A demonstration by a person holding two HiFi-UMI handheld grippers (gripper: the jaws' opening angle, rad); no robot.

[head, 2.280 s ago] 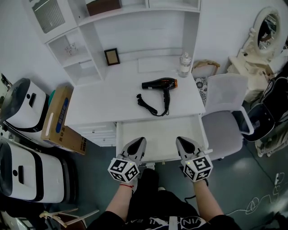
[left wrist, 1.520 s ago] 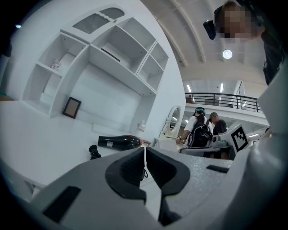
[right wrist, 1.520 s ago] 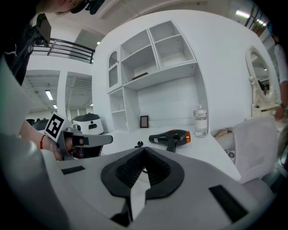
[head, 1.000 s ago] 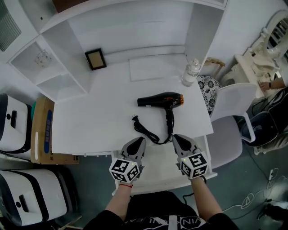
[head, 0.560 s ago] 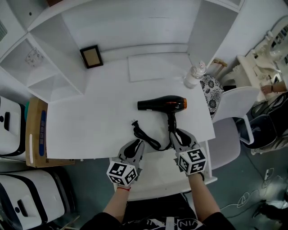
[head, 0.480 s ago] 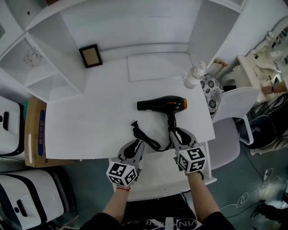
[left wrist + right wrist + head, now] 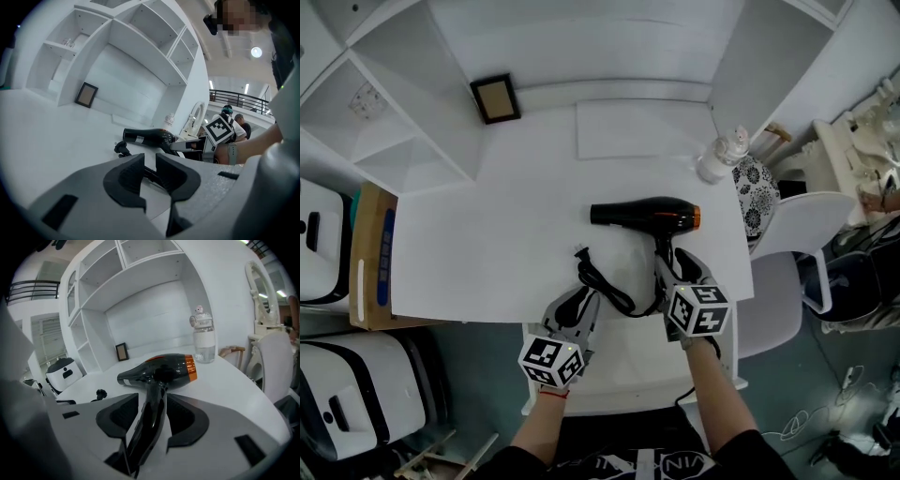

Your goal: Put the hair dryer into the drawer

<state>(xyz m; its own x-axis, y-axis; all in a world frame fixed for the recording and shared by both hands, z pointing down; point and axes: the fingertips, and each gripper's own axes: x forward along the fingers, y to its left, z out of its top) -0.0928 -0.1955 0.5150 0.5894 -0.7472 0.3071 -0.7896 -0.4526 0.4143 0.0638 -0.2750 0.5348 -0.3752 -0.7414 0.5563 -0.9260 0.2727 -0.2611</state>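
Note:
The black hair dryer [image 7: 642, 214] with an orange band lies on the white desk, handle toward me; its cord [image 7: 605, 286] curls to the left. My right gripper [image 7: 675, 258] has just been opening. Its jaws now stand wide on both sides of the handle [image 7: 149, 420] with a gap on each side. My left gripper [image 7: 579, 298] sits at the desk's front edge by the cord. Its jaws have just been opening to a narrow gap, with nothing gripped; the cord [image 7: 123, 148] shows beyond them. The open drawer [image 7: 628, 366] lies under both grippers.
A clear bottle [image 7: 717, 159] stands at the desk's right rear. A small picture frame [image 7: 495, 98] leans at the back left, and a white sheet [image 7: 642, 129] lies behind the dryer. A chair [image 7: 792, 244] is to the right; a cardboard box [image 7: 373, 253] and white machines [image 7: 356, 403] to the left.
My right gripper moved forward over the desk edge, and its jaws spread around the dryer's handle. The left gripper barely shifted and its jaws parted a little.

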